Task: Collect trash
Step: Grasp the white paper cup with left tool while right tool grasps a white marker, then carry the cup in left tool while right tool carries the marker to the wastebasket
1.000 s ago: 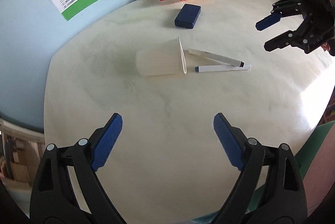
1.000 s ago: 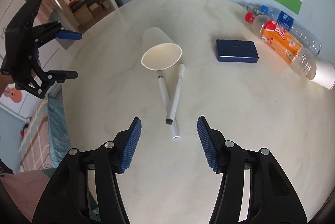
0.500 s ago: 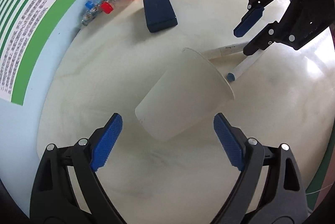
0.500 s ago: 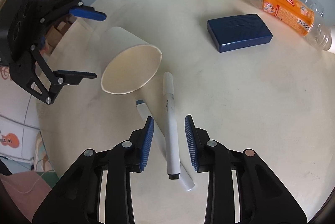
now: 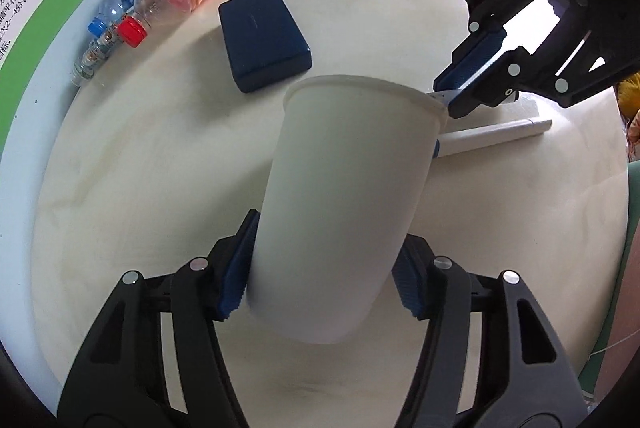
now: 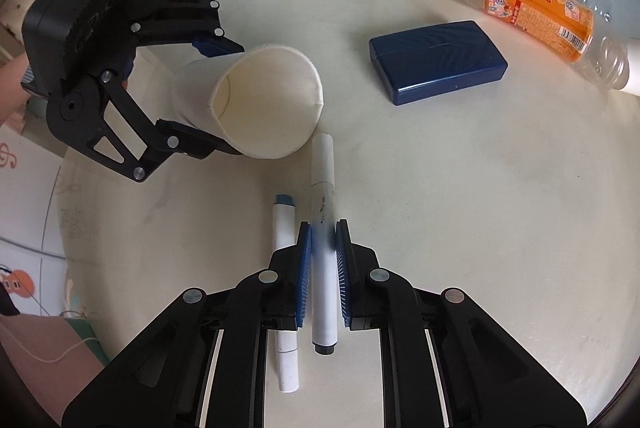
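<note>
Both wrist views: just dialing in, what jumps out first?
The white paper cup, clamped near its base in the left hand-held gripper, mouth toward the pens, fills the left view. In the right view, the right hand-held gripper pinches one white marker, a second marker lying beside it on the table.

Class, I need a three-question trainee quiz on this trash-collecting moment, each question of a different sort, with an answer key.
1. True or false: the left gripper is clamped on the paper cup.
2. What does the right gripper hold? A) orange-label bottle B) marker C) navy case
3. How many markers are in the right wrist view?

Key:
1. True.
2. B, the black-capped marker; the orange-label bottle and navy case lie untouched.
3. Two; the blue-capped marker lies on the table.
</note>
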Tool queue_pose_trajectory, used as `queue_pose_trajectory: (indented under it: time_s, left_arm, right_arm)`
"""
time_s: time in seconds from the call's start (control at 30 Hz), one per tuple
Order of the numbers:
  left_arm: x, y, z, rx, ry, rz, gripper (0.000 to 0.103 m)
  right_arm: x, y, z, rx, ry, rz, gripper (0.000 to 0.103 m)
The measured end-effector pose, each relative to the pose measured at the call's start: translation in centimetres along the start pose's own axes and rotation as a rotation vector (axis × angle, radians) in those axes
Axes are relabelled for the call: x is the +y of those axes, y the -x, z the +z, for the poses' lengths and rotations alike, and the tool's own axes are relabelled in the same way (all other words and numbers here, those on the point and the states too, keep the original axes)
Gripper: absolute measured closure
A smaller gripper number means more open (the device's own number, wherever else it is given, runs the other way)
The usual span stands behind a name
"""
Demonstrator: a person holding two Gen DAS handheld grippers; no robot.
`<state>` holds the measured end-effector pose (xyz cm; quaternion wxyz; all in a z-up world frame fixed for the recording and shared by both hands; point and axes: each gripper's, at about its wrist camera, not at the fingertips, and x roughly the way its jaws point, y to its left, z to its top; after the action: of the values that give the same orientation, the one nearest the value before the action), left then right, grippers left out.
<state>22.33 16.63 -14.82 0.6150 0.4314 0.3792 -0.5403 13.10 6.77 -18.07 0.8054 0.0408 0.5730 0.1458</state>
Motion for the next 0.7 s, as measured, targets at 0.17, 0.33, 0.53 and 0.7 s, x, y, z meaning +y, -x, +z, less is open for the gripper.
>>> queue_pose_trajectory:
  time_s: [0.17,0.33,0.53,0.7]
  left_arm:
    - [0.4,1.9,0.2,-0.032,0.063,0.028,0.045]
    - [0.2,5.3,-0.5,-0.06,0.171,0.104,0.045]
    - [-1.7,8.9,-2.8,-0.057,0.34,0.192,0.045]
    - [-5.7,11.7,-6.2,-0.012,0.514,0.289,0.045]
  right_arm:
    - [-0.5,2.1,0.5,-0.034,0.019,-0.003,0.089]
    - [-0.7,5.1,1.0,-0.085,0.05,0.015,0.089]
    - [0.8,7.9,0.7,-0.123,0.155,0.106,0.089]
    - [3.8,7.6,1.4,-0.098,0.317,0.208,0.089]
